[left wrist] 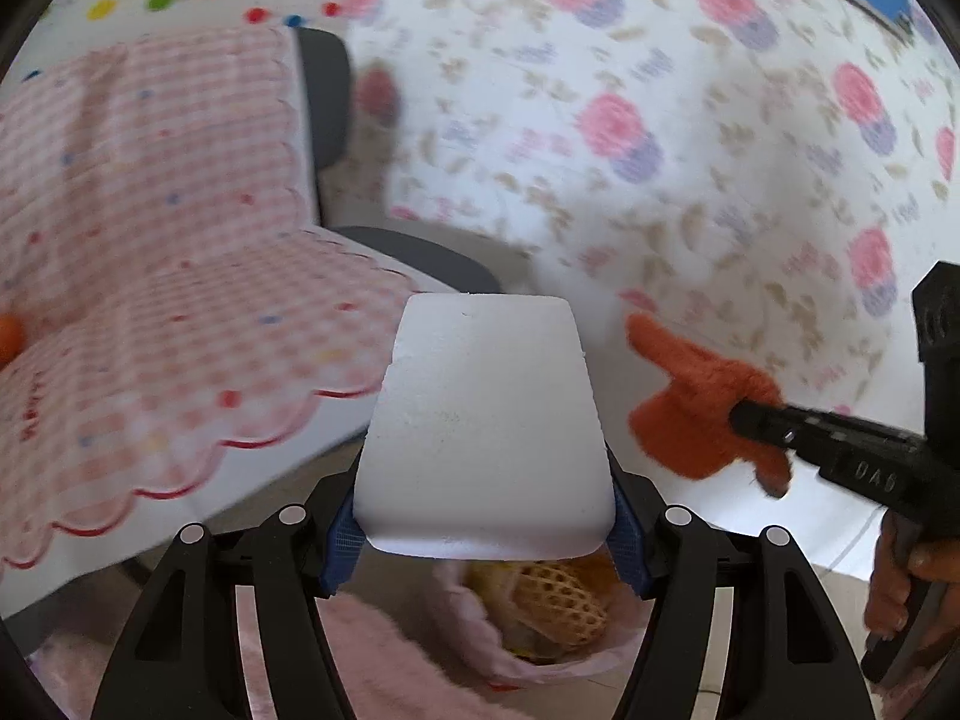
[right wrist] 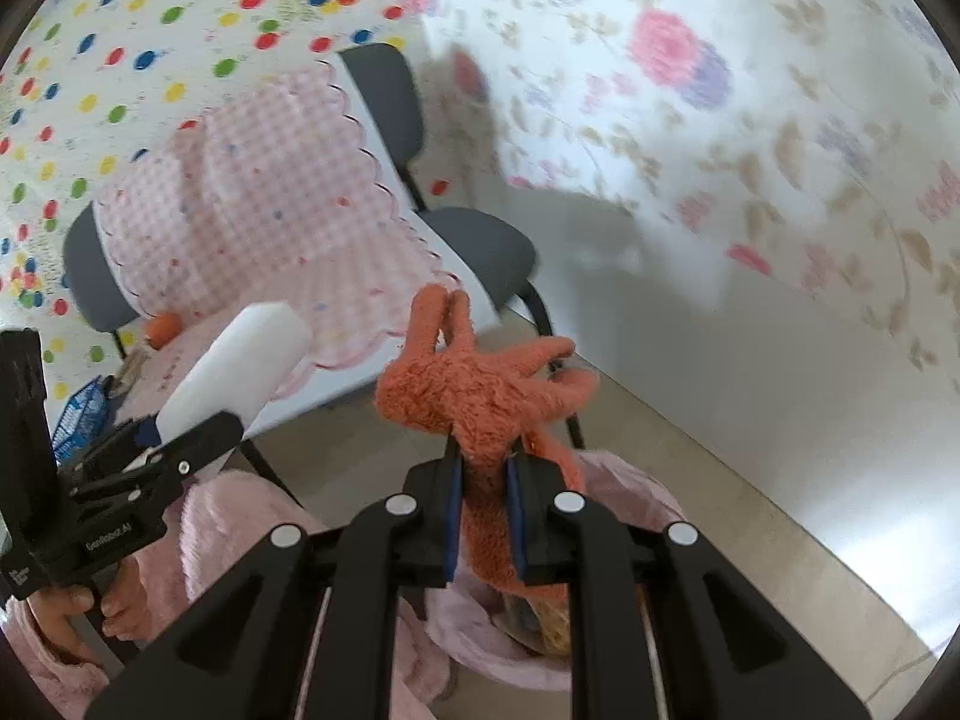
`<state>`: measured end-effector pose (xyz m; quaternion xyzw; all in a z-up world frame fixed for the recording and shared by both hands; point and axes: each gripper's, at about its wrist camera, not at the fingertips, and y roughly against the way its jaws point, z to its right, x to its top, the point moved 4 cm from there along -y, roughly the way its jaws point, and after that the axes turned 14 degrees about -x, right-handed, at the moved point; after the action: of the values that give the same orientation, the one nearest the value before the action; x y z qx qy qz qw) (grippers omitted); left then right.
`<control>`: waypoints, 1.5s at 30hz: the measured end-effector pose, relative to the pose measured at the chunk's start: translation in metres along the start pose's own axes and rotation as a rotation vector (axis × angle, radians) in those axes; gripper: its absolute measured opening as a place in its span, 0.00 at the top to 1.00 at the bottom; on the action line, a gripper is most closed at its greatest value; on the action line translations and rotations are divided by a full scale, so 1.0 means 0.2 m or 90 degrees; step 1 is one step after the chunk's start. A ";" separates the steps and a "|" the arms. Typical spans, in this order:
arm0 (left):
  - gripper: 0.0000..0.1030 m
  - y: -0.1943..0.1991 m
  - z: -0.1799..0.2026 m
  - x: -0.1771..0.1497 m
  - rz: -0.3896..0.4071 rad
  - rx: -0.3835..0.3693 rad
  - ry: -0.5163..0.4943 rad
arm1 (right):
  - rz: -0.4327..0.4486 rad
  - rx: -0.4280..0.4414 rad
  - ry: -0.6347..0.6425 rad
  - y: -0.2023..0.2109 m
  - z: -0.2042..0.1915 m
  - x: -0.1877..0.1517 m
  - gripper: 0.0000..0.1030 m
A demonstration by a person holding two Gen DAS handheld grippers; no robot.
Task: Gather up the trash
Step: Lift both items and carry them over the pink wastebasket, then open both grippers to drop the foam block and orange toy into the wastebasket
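Note:
My left gripper [left wrist: 483, 531] is shut on a white foam block [left wrist: 480, 426] and holds it above a bin lined with a pink bag [left wrist: 540, 660]; the bin holds yellow foam netting [left wrist: 552, 600]. My right gripper [right wrist: 485, 498] is shut on an orange fuzzy glove [right wrist: 480, 384], also above the pink-lined bin [right wrist: 624, 492]. In the left wrist view the glove [left wrist: 696, 402] and right gripper [left wrist: 744, 414] are to the right of the block. In the right wrist view the block [right wrist: 240, 360] and left gripper [right wrist: 180, 450] are to the left.
A grey chair [right wrist: 480, 246] draped with a pink checked cloth [right wrist: 258, 198] stands behind the bin. An orange ball [right wrist: 163, 327] lies on the cloth. A blue basket [right wrist: 78, 414] is at far left. A floral cloth [left wrist: 660, 120] hangs on the right. The floor is pale tile [right wrist: 720, 420].

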<state>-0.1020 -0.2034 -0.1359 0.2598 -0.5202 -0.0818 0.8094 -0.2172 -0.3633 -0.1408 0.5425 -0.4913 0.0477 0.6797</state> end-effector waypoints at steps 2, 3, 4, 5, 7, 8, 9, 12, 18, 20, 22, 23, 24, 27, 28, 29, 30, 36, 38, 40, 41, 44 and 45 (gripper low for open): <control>0.36 -0.05 0.04 -0.01 -0.007 -0.011 -0.004 | -0.009 -0.007 -0.006 -0.02 0.03 -0.04 0.88; 0.36 -0.09 0.06 -0.01 -0.014 -0.015 -0.008 | -0.012 -0.011 -0.006 -0.03 0.04 -0.05 0.88; 0.36 -0.11 0.07 -0.02 -0.019 -0.017 -0.009 | -0.016 -0.012 -0.007 -0.04 0.05 -0.06 0.88; 0.36 -0.14 0.08 -0.03 -0.026 -0.021 -0.010 | -0.018 -0.013 -0.008 -0.05 0.06 -0.07 0.88; 0.36 -0.18 0.09 -0.04 -0.033 -0.023 -0.010 | -0.025 -0.011 -0.009 -0.07 0.08 -0.07 0.88; 0.36 -0.21 0.10 -0.04 -0.036 -0.026 -0.011 | -0.029 -0.011 -0.009 -0.09 0.09 -0.07 0.88; 0.36 -0.23 0.10 -0.03 -0.038 -0.025 -0.013 | -0.032 -0.011 -0.010 -0.10 0.10 -0.07 0.88; 0.35 -0.30 0.12 -0.02 -0.045 -0.024 -0.023 | -0.040 -0.007 -0.019 -0.14 0.13 -0.06 0.87; 0.22 -0.37 0.10 0.01 -0.058 -0.027 -0.013 | -0.056 -0.002 -0.045 -0.23 0.18 -0.03 0.81; 0.22 -0.38 0.09 0.02 -0.060 -0.033 -0.003 | -0.065 0.001 -0.053 -0.26 0.19 -0.03 0.68; 0.22 -0.36 0.07 0.03 -0.059 -0.029 0.002 | -0.069 0.002 -0.061 -0.27 0.21 -0.03 0.67; 0.21 -0.34 0.07 0.03 -0.056 -0.029 0.003 | -0.066 -0.001 -0.060 -0.26 0.21 -0.03 0.67; 0.21 -0.33 0.07 0.04 -0.054 -0.024 0.002 | -0.058 -0.006 -0.058 -0.24 0.22 -0.02 0.66; 0.21 -0.27 0.05 0.05 -0.045 -0.007 0.000 | -0.040 -0.013 -0.056 -0.18 0.23 0.02 0.64; 0.21 -0.25 0.04 0.06 -0.043 -0.005 0.002 | -0.032 -0.015 -0.055 -0.15 0.23 0.03 0.64; 0.21 -0.22 0.04 0.06 -0.041 -0.001 0.004 | -0.026 -0.018 -0.052 -0.13 0.22 0.04 0.63; 0.21 -0.19 0.03 0.06 -0.040 0.006 0.003 | -0.020 -0.018 -0.046 -0.11 0.21 0.05 0.62; 0.14 0.02 -0.03 0.06 -0.022 0.076 0.009 | 0.010 0.008 -0.003 0.02 0.05 0.09 0.51; 0.13 0.11 -0.08 0.06 -0.017 0.098 0.032 | 0.016 0.027 0.011 0.06 -0.02 0.11 0.43; 0.12 0.19 -0.14 0.06 -0.017 0.125 0.051 | 0.021 0.037 0.023 0.08 -0.08 0.13 0.30; 0.12 0.21 -0.16 0.06 -0.017 0.136 0.057 | 0.026 0.042 0.035 0.09 -0.13 0.15 0.22; 0.12 0.35 -0.26 0.06 -0.013 0.198 0.079 | 0.049 0.049 0.066 0.13 -0.25 0.21 0.05; 0.12 0.41 -0.30 0.06 -0.006 0.226 0.088 | 0.055 0.058 0.077 0.14 -0.30 0.22 0.05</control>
<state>-0.0559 -0.1178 -0.1035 0.4062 -0.4683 0.0255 0.7842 -0.1741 -0.3259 -0.0854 0.5472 -0.4697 0.1322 0.6801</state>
